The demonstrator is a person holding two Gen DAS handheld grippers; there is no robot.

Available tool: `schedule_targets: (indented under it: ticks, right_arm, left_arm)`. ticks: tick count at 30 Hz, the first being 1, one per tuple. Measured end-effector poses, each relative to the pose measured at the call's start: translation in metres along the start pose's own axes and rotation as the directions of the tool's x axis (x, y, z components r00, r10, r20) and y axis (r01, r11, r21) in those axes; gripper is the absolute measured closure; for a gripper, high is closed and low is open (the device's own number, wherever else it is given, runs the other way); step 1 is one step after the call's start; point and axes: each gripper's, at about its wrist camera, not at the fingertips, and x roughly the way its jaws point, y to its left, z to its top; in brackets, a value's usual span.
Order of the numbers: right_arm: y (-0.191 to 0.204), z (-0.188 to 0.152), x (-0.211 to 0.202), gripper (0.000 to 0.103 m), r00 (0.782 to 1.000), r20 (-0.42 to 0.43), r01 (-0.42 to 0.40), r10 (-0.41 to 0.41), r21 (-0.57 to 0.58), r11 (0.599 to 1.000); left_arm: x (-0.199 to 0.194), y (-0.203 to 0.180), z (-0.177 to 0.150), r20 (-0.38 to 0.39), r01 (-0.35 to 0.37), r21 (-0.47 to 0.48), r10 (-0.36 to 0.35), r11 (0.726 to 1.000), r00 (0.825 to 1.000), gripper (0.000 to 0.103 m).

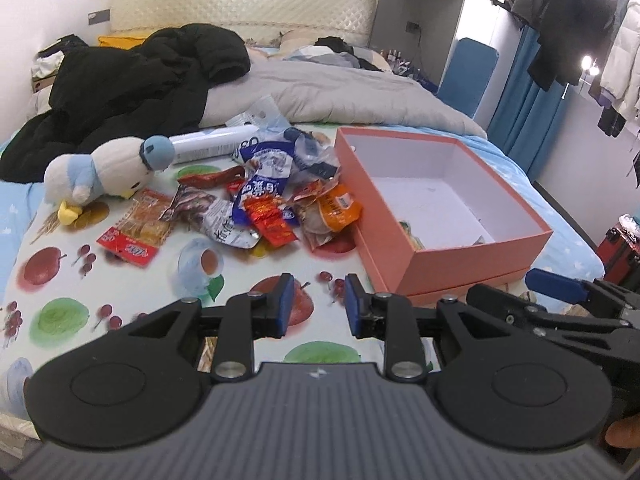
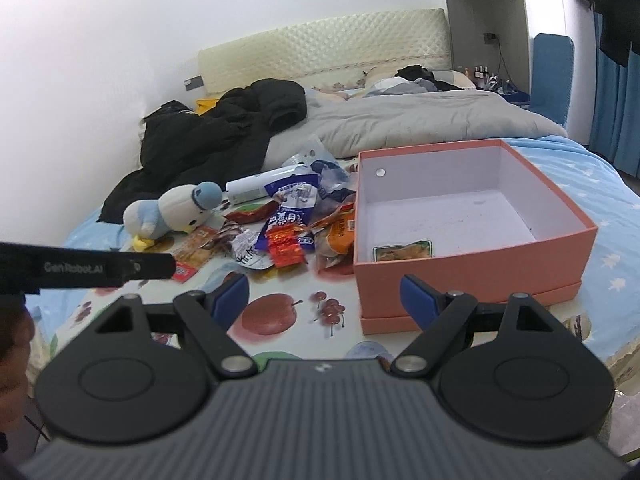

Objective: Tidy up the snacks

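A heap of snack packets [image 1: 260, 204] lies on the fruit-print cloth, left of an open salmon-pink box [image 1: 480, 256]. The heap [image 2: 288, 236] and the box [image 2: 472, 276] also show in the right wrist view. One snack packet [image 2: 402, 250] lies inside the box by its near wall. My left gripper [image 1: 318, 304] is open and empty, hovering over the cloth in front of the heap. My right gripper [image 2: 324, 300] is open wide and empty, in front of the box's near left corner. The right gripper also shows at the right of the left wrist view [image 1: 560, 292].
A blue-and-white plush duck [image 1: 100, 176] and a white tube [image 1: 212, 144] lie left of the heap. A black jacket [image 1: 132, 92] and a grey duvet [image 1: 332, 92] cover the far half of the bed. Clothes hang at the right [image 1: 576, 20].
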Motion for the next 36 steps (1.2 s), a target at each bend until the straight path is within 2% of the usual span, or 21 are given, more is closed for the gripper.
schedule_targets:
  ticks: [5,8,11,15,18,26,32,36]
  right_arm:
    - [0.003,-0.001,0.015,0.019,1.0,-0.023,0.014,-0.014,-0.006,1.0]
    - [0.003,-0.001,0.026,0.02,0.999,-0.033,0.01,-0.011,-0.012,1.0]
    - [0.007,0.002,0.038,0.025,1.0,-0.028,0.001,-0.001,-0.027,1.0]
    - [0.016,0.008,0.059,0.04,1.0,-0.029,0.001,-0.003,-0.061,0.998]
    - [0.026,0.012,0.079,0.049,0.999,-0.036,0.002,-0.005,-0.089,0.996]
    - [0.047,0.02,0.134,0.061,0.999,-0.044,0.009,-0.012,-0.086,0.996]
    - [0.05,0.032,0.179,0.068,0.998,-0.028,0.053,-0.053,0.0,0.999]
    - [0.039,0.041,0.213,0.068,0.996,-0.045,0.084,-0.079,0.14,0.987]
  left_arm:
    - [0.019,0.017,0.001,-0.018,-0.021,-0.055,0.02,0.998,1.0,0.071]
    - [0.034,0.028,0.004,-0.031,-0.044,-0.082,0.042,0.996,0.999,0.067]
    - [0.046,0.041,0.008,-0.033,-0.072,-0.106,0.069,0.992,0.997,0.06]
    - [0.062,0.063,0.015,-0.029,-0.076,-0.168,0.073,0.983,0.997,0.054]
    - [0.079,0.08,0.019,-0.037,-0.085,-0.212,0.079,0.974,0.996,0.054]
    - [0.133,0.121,0.027,-0.066,-0.085,-0.308,0.068,0.948,0.995,0.054]
    - [0.183,0.143,0.027,-0.092,-0.017,-0.417,-0.024,0.909,0.995,0.054]
    - [0.217,0.146,0.024,-0.105,0.05,-0.46,-0.11,0.886,0.988,0.054]
